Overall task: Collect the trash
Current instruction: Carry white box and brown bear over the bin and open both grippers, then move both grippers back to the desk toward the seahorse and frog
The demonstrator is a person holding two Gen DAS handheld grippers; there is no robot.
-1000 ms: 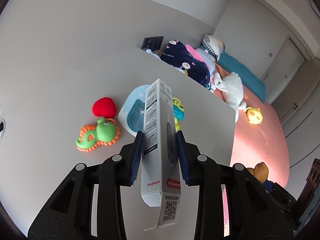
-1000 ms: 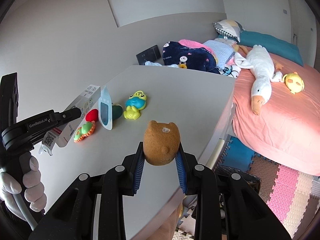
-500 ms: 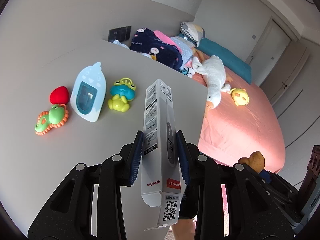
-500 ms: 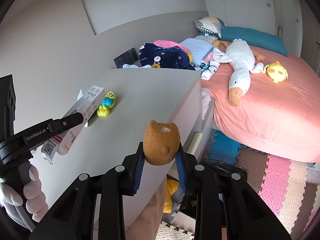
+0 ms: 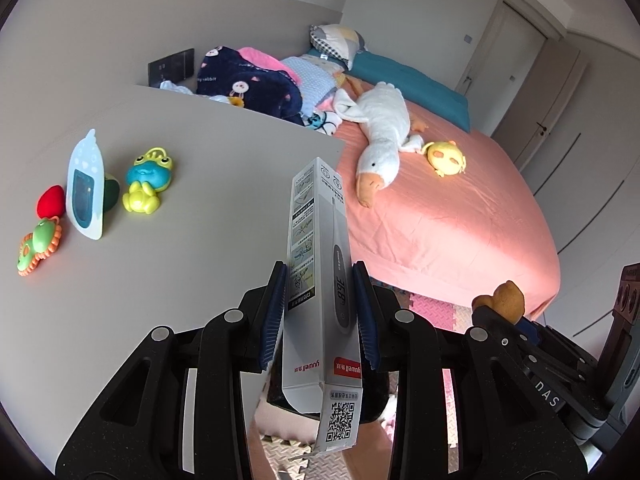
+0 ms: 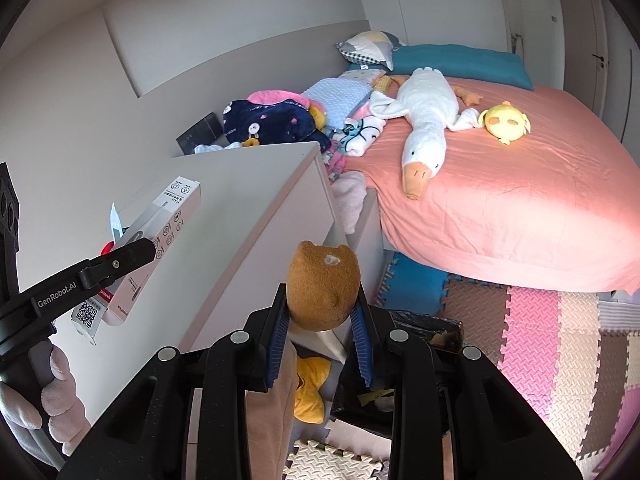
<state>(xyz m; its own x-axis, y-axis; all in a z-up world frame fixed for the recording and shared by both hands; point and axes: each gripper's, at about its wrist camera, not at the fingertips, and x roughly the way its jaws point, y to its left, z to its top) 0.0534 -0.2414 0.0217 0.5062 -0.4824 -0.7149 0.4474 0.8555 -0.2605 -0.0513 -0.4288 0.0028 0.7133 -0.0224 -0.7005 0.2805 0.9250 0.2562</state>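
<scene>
My left gripper (image 5: 320,312) is shut on a white thermometer box (image 5: 320,280), held upright past the edge of the grey table (image 5: 180,248); the box also shows in the right wrist view (image 6: 156,240). My right gripper (image 6: 322,316) is shut on a brown bear-shaped sponge (image 6: 322,284), held off the table above the floor. That sponge shows at the right of the left wrist view (image 5: 502,298). A black-lined trash bin (image 6: 416,364) stands on the floor just below and ahead of the right gripper.
On the table lie a blue bottle-shaped pack (image 5: 86,188), a frog toy (image 5: 146,184), a red toy (image 5: 50,200) and a green teether (image 5: 38,244). A pink bed (image 6: 500,184) with a goose plush (image 6: 428,120) lies to the right. Foam mats (image 6: 540,328) cover the floor.
Both grippers have swung right and back, off the table toward the bed side. The trash bin on the floor has come into the right wrist view. Both grips are unchanged.
</scene>
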